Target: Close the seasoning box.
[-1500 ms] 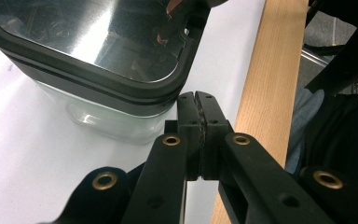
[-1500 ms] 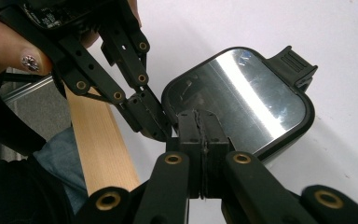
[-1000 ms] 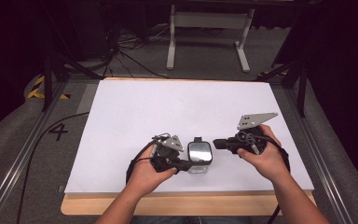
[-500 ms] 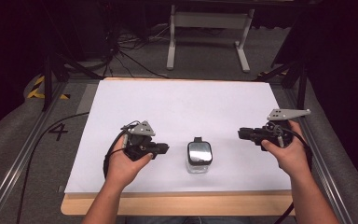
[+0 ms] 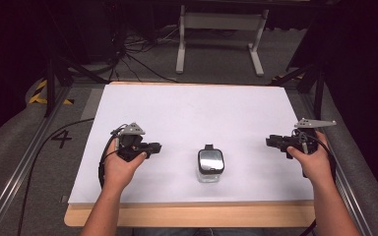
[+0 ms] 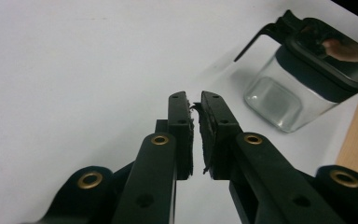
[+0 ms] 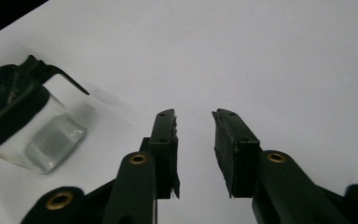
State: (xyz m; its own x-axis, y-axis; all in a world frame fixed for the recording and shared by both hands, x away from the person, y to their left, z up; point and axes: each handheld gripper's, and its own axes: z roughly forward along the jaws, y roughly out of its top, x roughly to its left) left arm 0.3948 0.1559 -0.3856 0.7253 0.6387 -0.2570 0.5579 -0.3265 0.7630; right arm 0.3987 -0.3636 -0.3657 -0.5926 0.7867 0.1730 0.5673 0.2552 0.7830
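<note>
Jar (image 5: 210,166) is standing alone mid-desk; I'm pulling both away from it: left hand-held gripper (image 5: 155,146) nearly closed, right hand-held gripper (image 5: 270,141) slightly open, both empty, so it's released.

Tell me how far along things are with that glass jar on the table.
Looks finished or nearly so: the glass jar stands upright on the white table with its black clip lid seated. Nothing is in hand; the left gripper is nearly shut and empty, the right gripper open and empty, each off to its side. No remaining step is evident.
</note>
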